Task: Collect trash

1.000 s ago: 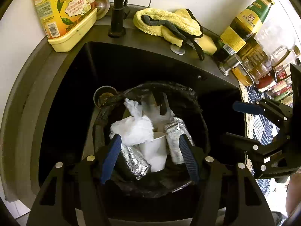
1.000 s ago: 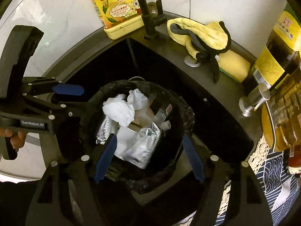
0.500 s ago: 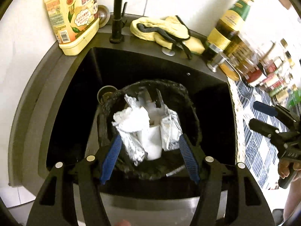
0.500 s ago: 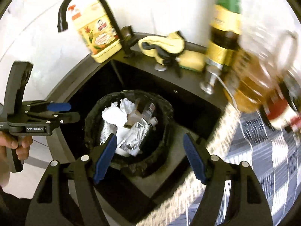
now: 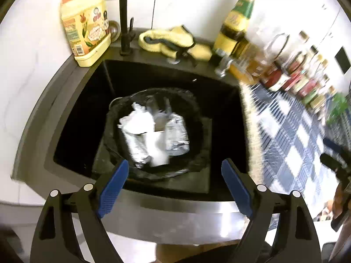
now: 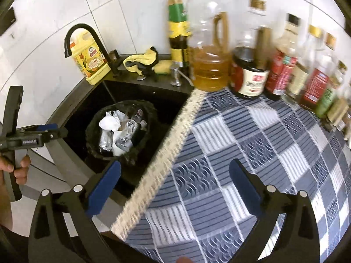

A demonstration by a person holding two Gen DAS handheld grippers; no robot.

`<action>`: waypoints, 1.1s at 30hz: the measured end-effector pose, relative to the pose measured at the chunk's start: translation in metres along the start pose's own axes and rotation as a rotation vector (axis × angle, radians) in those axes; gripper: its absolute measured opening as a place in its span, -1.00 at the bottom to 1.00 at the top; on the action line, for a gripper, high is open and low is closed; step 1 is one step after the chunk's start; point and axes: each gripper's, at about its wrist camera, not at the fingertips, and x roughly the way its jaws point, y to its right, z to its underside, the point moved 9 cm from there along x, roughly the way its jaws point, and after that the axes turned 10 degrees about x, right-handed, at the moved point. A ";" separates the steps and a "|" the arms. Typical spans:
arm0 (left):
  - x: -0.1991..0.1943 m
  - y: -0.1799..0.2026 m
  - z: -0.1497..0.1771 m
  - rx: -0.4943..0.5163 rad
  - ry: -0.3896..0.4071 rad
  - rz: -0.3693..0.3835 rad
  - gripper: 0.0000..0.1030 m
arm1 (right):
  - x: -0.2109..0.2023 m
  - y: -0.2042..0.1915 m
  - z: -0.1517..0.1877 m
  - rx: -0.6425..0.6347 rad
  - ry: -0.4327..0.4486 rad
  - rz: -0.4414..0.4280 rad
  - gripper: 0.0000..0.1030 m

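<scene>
A bin lined with a black bag (image 5: 193,118) stands in the black sink (image 5: 219,92). It holds crumpled white tissue (image 5: 136,121), a white paper cup (image 5: 156,146) and foil wrappers (image 5: 177,135). My left gripper (image 5: 173,186) is open and empty, above the sink's front edge, short of the bin. My right gripper (image 6: 175,188) is open and empty over the patterned cloth (image 6: 252,153) to the right of the sink. The bin (image 6: 151,111) also shows in the right wrist view, far left of centre, with the left gripper (image 6: 50,131) beside it.
A yellow detergent jug (image 5: 85,28), black faucet (image 5: 124,17) and yellow cloth (image 5: 166,40) line the sink's back rim. Several bottles and jars (image 6: 274,65) stand along the wall behind the blue-and-white checked cloth.
Both grippers have pulled back and up from the bin. The right gripper has swung right, from over the bin to over the patterned cloth. Both stay open.
</scene>
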 end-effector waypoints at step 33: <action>-0.111 0.263 0.124 0.015 0.115 -0.108 0.87 | -0.218 0.193 0.125 -0.014 0.185 -0.094 0.90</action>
